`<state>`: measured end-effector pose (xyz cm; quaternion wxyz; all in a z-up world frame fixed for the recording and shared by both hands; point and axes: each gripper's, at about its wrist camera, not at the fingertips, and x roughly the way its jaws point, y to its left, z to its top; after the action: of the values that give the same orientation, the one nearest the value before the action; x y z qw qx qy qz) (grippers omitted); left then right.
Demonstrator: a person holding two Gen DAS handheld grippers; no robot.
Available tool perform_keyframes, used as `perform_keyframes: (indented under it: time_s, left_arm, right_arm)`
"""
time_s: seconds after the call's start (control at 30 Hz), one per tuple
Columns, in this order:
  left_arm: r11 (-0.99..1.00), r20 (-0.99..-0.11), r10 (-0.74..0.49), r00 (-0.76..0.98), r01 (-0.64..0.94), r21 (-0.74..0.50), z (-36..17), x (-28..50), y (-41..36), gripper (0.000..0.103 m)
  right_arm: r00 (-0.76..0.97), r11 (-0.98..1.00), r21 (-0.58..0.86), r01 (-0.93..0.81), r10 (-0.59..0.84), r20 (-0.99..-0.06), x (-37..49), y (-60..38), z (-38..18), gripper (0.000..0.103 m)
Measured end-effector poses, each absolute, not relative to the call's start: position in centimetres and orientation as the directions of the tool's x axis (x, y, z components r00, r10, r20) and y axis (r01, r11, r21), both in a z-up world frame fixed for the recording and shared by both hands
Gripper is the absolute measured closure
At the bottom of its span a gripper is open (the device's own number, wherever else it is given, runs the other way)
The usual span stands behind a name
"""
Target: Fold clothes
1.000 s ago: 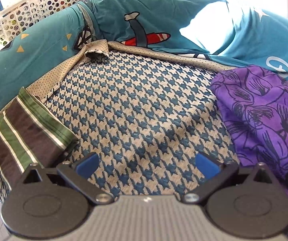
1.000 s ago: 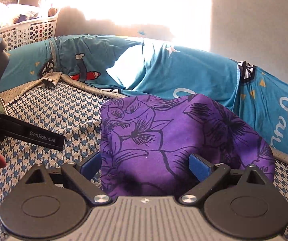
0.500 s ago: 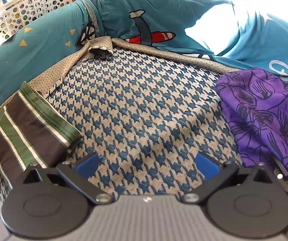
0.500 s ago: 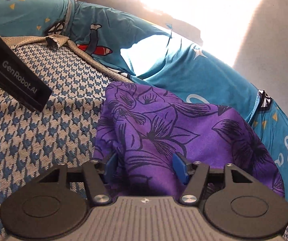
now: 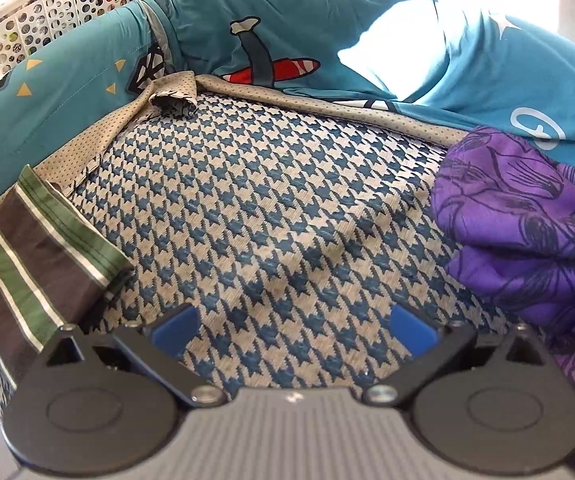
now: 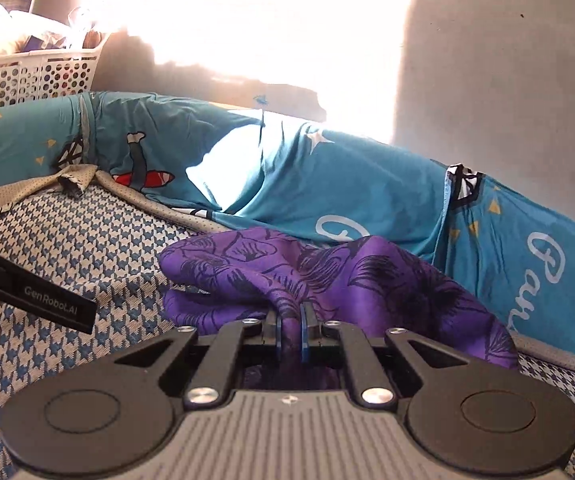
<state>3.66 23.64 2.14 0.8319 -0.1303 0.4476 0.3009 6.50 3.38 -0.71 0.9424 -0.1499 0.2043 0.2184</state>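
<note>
A crumpled purple cloth with dark flower outlines (image 6: pixel 327 276) lies on the blue-and-cream houndstooth cover (image 6: pixel 87 248). My right gripper (image 6: pixel 291 332) is shut on a bunched fold of that cloth at its near edge, the blue pads pressed together on the fabric. The same purple cloth (image 5: pixel 527 232) fills the right side of the left wrist view. My left gripper (image 5: pixel 293 328) hangs open over bare houndstooth cover (image 5: pixel 267 220), nothing between its blue pads. A folded green, brown and white striped cloth (image 5: pixel 35 264) lies at the left edge of the cover.
A teal printed sheet (image 6: pixel 327 184) is heaped along the back, with a beige dotted hem (image 5: pixel 135 120) at its foot. A white perforated basket (image 6: pixel 43 76) stands at the far left. The left gripper's black finger (image 6: pixel 35 296) reaches in from the left. A sunlit wall rises behind.
My right gripper's jaws have closed from wide open onto a fold of the purple cloth, which has bunched up and lifted at its near edge. The left gripper has stayed put and open.
</note>
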Motion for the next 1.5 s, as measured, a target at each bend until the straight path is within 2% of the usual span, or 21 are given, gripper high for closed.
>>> perform_keyframes:
  time_s: [0.17,0.33,0.6,0.8,0.87,0.9,0.93,1.0,1.13,1.23,1.5]
  left_arm:
    - [0.815,-0.823,0.361,0.440,-0.578,0.048,2.1,4.7,21.3,0.000]
    - [0.845,-0.815,0.333,0.473,-0.533,0.036,2.2,5.5,18.6,0.000]
    - [0.893,-0.771,0.276,0.574,-0.451,-0.016,3.0,6.4,14.2,0.000]
    - [0.930,-0.716,0.225,0.661,-0.366,-0.046,3.6,7.1,10.1,0.000]
    - [0.939,-0.712,0.214,0.669,-0.342,-0.039,3.4,7.5,8.8,0.000]
    - [0.944,-0.711,0.208,0.672,-0.329,-0.036,3.3,7.7,8.0,0.000]
    - [0.951,-0.710,0.192,0.678,-0.308,-0.036,3.2,7.8,7.3,0.000]
    - [0.963,-0.708,0.164,0.687,-0.266,-0.035,2.8,8.0,5.8,0.000]
    - [0.978,-0.684,0.176,0.708,-0.205,0.040,2.4,8.1,2.9,0.000]
    - [0.981,-0.682,0.171,0.711,-0.187,0.051,2.1,8.2,1.6,0.000]
    - [0.984,-0.688,0.161,0.708,-0.171,0.055,2.0,7.9,0.9,0.000]
  right_arm:
    - [0.854,0.928,-0.099,-0.360,0.284,-0.436,5.7,-1.7,1.4,0.096]
    - [0.857,0.973,-0.009,-0.230,0.198,-0.475,5.2,-7.4,2.5,0.097]
    - [0.805,0.982,-0.083,-0.169,0.089,-0.586,4.7,-12.1,0.5,0.097]
    - [0.756,0.976,-0.095,-0.198,0.090,-0.649,4.8,-13.4,-1.2,0.096]
    - [0.752,0.978,-0.076,-0.196,0.100,-0.651,4.7,-14.1,-1.1,0.089]
    - [0.751,0.979,-0.063,-0.192,0.105,-0.652,4.8,-14.5,-0.9,0.081]
    - [0.750,0.982,-0.045,-0.185,0.111,-0.652,4.8,-15.0,-0.7,0.075]
    - [0.749,0.984,-0.011,-0.176,0.127,-0.650,4.8,-16.1,-0.3,0.069]
    - [0.769,0.990,0.029,-0.136,0.123,-0.627,4.6,-18.6,0.5,0.068]
    - [0.801,0.989,0.093,-0.119,0.151,-0.580,4.2,-20.4,1.1,0.068]
    - [0.796,0.918,0.322,-0.234,0.370,-0.478,4.5,-21.3,2.2,0.068]
